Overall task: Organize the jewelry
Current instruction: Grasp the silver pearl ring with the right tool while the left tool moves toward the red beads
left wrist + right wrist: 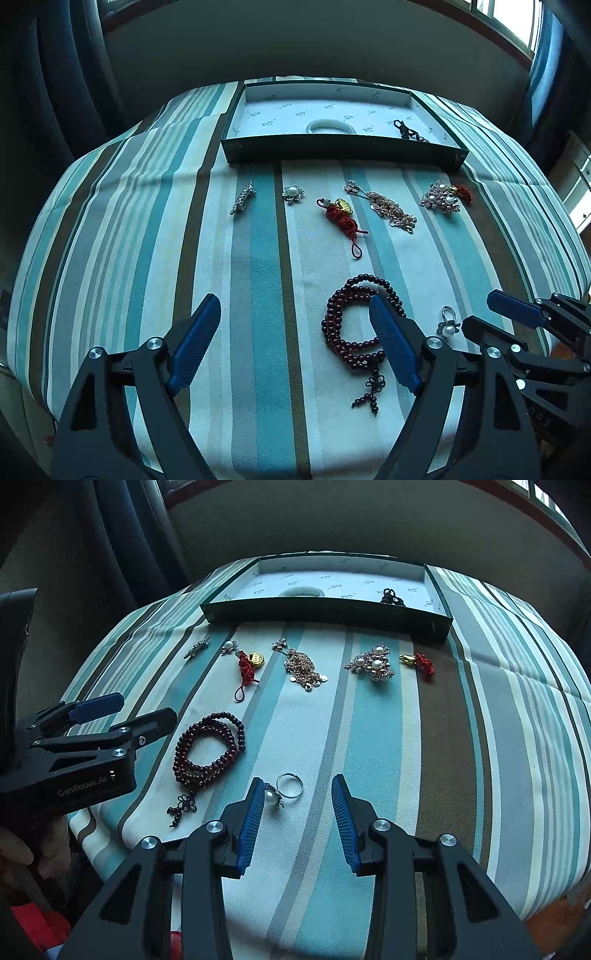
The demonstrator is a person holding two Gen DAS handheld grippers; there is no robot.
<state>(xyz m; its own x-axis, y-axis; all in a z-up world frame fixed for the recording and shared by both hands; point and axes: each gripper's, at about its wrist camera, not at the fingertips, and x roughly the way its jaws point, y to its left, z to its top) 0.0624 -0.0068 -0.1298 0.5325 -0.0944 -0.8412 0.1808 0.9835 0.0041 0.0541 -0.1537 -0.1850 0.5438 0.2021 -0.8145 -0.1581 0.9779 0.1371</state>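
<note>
1. Left tool (291, 325): spread wide, empty, low in frame.
2. Right tool (297, 805): spread, empty.
3. Silver pearl-topped ring (284, 790) lies lower centre on the striped bench (461, 738), pearl pointing lower left, beside the left blue finger pad (253, 819).

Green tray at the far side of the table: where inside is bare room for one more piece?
Inside the green cardboard tray, the left end beside the white bangle is bare, and so is the gap between the bangle and the black beaded piece. The right corner around that piece is crowded.
</note>
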